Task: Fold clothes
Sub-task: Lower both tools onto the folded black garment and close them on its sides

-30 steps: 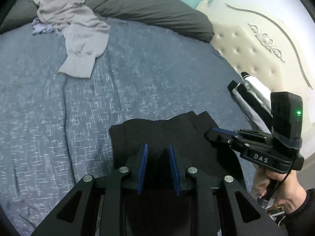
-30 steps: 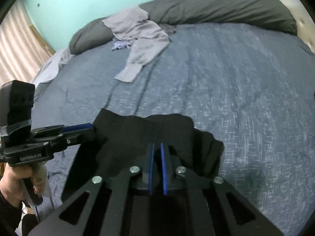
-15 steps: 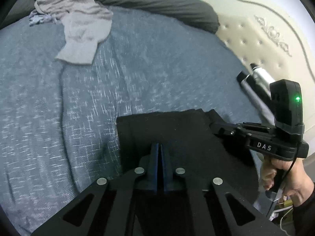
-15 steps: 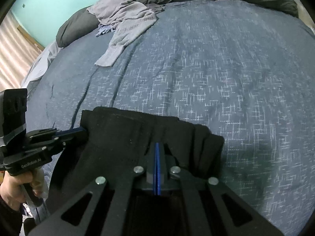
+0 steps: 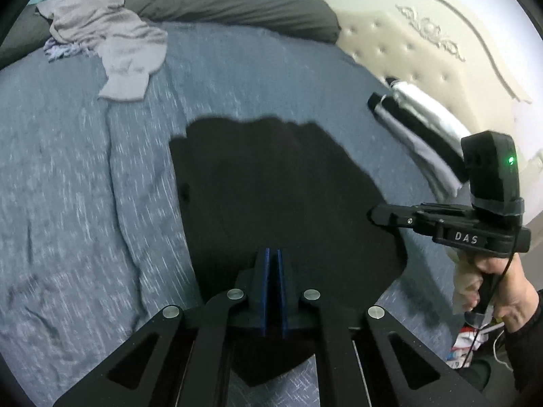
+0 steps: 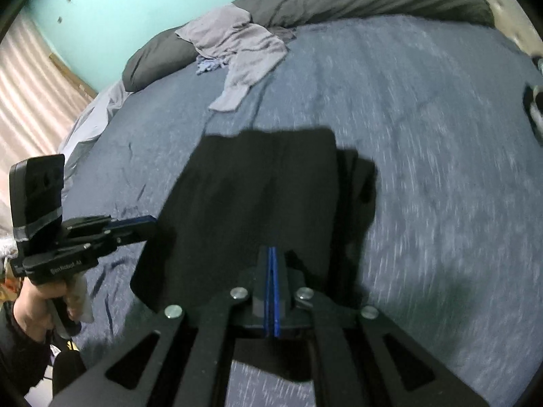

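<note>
L wrist: left gripper (image 5: pixel 272 264) jaws pinched on black cloth garment (image 5: pixel 278 183), spread over the blue-grey speckled bedspread (image 5: pixel 68 169). R wrist: right gripper (image 6: pixel 272 261) clamped on same hem. Keep both level, edges aligned, cloth taut.
</note>
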A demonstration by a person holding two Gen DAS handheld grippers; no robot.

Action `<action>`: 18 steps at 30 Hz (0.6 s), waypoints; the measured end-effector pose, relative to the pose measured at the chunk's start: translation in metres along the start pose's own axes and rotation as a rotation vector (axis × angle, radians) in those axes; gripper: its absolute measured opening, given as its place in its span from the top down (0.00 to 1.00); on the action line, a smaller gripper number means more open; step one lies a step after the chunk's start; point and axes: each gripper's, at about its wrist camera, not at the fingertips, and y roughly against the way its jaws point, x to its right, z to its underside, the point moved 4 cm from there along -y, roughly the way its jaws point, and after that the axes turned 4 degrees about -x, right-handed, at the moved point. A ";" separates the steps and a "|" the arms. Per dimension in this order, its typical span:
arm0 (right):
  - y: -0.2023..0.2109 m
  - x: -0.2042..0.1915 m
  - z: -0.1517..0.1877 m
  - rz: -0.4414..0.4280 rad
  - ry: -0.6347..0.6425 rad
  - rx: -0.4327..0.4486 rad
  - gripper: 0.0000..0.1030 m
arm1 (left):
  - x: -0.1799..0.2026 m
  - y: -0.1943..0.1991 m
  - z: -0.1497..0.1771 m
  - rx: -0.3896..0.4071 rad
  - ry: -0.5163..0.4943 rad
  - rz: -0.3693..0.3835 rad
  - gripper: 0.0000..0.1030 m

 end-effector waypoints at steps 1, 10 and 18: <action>-0.003 0.001 0.004 -0.004 -0.014 -0.002 1.00 | -0.001 -0.006 0.005 -0.014 -0.002 -0.009 0.95; -0.032 0.015 0.019 0.014 -0.076 -0.026 1.00 | -0.014 -0.023 0.014 -0.056 0.026 -0.028 0.95; 0.018 0.007 0.021 -0.017 -0.138 0.095 1.00 | -0.019 0.015 0.022 -0.003 0.109 0.003 0.94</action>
